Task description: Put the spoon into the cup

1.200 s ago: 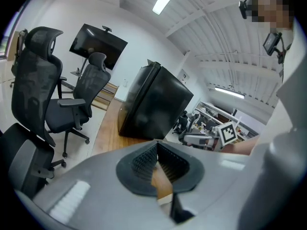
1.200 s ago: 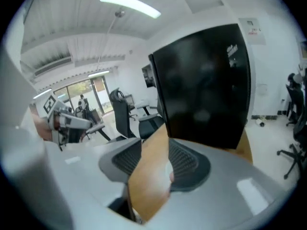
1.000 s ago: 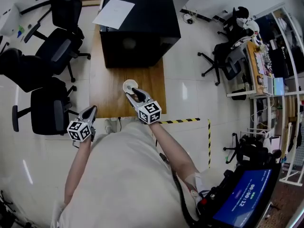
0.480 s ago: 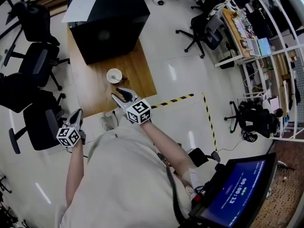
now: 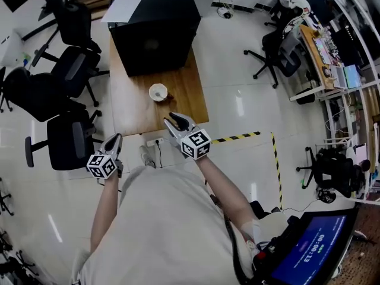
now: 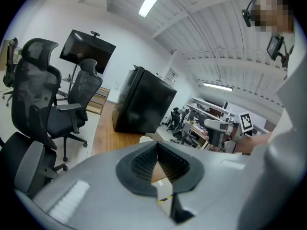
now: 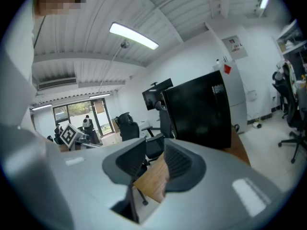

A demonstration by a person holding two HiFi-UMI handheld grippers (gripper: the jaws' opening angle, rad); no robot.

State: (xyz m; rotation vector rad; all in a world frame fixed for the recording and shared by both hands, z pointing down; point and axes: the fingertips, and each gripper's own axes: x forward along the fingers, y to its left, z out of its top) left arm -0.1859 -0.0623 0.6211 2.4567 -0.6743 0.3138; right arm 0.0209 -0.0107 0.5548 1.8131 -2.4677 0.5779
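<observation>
nearest is the person's pale shirt (image 5: pixel 160 230), with both arms stretched ahead. the left gripper (image 5: pixel 114 140) is held out over the white floor (image 5: pixel 237 70), off the table's left near corner and just beside a black chair (image 5: pixel 62 138). in its own view the pads meet at their tips, so it is closed with nothing in it. the right gripper (image 5: pixel 174 119) hangs over the table's near edge. its pads (image 7: pixel 180 164) stand apart with only wood and floor showing through the gap. those jaws have just been closing, with nothing between them.

a strip of yellow and black tape (image 5: pixel 237 138) lies on the floor to the right of the right gripper. a blue screen (image 5: pixel 309 248) glows at the lower right.

further out on the wooden table (image 5: pixel 133 108) the white cup (image 5: pixel 158 92) stands upright, well apart from both grippers. a small dark bit shows at its right rim. it is too small to tell whether that is the spoon.

beyond the cup a black box (image 5: pixel 157 28) sits at the table's far end, a white sheet (image 5: pixel 124 8) on top. more black chairs (image 5: pixel 74 70) stand to the left, and cluttered desks (image 5: pixel 332 58) line the far right.
</observation>
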